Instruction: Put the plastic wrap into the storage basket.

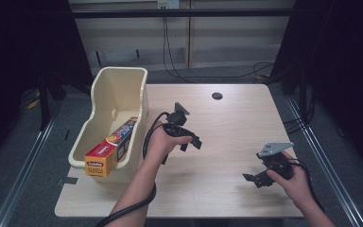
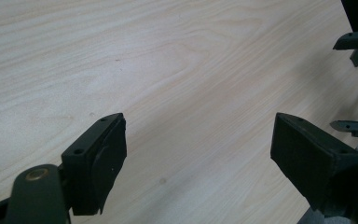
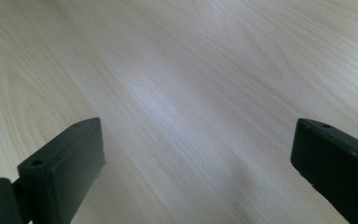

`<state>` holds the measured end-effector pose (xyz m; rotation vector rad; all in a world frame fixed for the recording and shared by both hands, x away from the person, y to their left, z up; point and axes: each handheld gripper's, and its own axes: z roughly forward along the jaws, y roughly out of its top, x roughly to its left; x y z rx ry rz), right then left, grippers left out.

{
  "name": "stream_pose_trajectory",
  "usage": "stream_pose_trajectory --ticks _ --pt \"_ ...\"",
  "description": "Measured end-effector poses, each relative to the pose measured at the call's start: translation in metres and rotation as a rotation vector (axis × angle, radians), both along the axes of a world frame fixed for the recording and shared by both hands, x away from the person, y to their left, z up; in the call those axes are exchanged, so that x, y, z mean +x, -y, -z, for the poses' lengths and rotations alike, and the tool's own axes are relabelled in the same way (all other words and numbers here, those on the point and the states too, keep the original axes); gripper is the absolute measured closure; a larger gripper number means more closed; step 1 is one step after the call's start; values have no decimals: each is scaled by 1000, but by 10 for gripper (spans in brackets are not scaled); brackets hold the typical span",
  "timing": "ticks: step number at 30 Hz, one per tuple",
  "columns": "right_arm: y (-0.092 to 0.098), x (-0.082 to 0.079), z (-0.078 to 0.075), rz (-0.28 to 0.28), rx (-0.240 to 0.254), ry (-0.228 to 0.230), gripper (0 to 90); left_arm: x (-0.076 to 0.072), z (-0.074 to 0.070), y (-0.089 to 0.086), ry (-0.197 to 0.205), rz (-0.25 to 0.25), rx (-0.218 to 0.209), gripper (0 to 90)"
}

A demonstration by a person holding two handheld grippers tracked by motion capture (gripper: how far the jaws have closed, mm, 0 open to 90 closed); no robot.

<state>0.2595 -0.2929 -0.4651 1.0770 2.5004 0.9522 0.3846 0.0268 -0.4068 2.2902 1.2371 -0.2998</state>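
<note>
The left tongs [image 1: 192, 142] are hovering over the middle of the pale wood-grain desk [image 1: 236, 123], jaws spread wide with nothing between them; in the left gripper view their two black pads [image 2: 107, 154] are framing bare desk only. The right tongs [image 1: 251, 179] are hanging low over the desk near its front right part, also gaping wide and empty, and the right gripper view is showing plain wood between their jaws.

The long yellow-and-orange cardboard box of plastic wrap [image 1: 111, 147] is lying just to the left of the left tongs, inside the cream plastic tub [image 1: 105, 94], one end propped on the tub's near rim and the other sloping down into it. It is sitting well apart from the right tongs.

Judging from this, the box is already resting where it belongs, and both tongs are being held open and clear of the tub because neither is needed on it; the left pair is standing nearest should the tilted box need a nudge.
</note>
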Motion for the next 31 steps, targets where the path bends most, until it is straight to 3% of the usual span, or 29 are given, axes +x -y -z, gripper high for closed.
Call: stream_pose_trajectory --ticks 3,4,7,13,15,18,19,22,31 --pt "0 0 0 3 0 0 26 -1 5 0 2 -4 3 182" --pt "0 0 0 2 -1 0 25 -3 8 1 -4 -20 -18 182" --pt "-1 0 0 8 -10 5 25 -4 12 0 -2 14 -1 181" --pt "0 0 1 5 -10 5 25 -8 23 2 -6 -4 -24 181" --pt "0 0 1 7 -11 5 25 -9 26 1 -9 19 -11 181" --pt "0 1 2 5 -5 -6 25 -11 34 3 -15 2 -39 180" --pt "0 1 2 2 -6 -3 25 -11 34 2 -20 16 -19 180" --pt "-1 1 3 5 -17 3 25 -13 41 2 -18 11 -45 180" --pt "-1 3 6 2 -17 -4 25 -19 53 1 -23 34 -53 178"
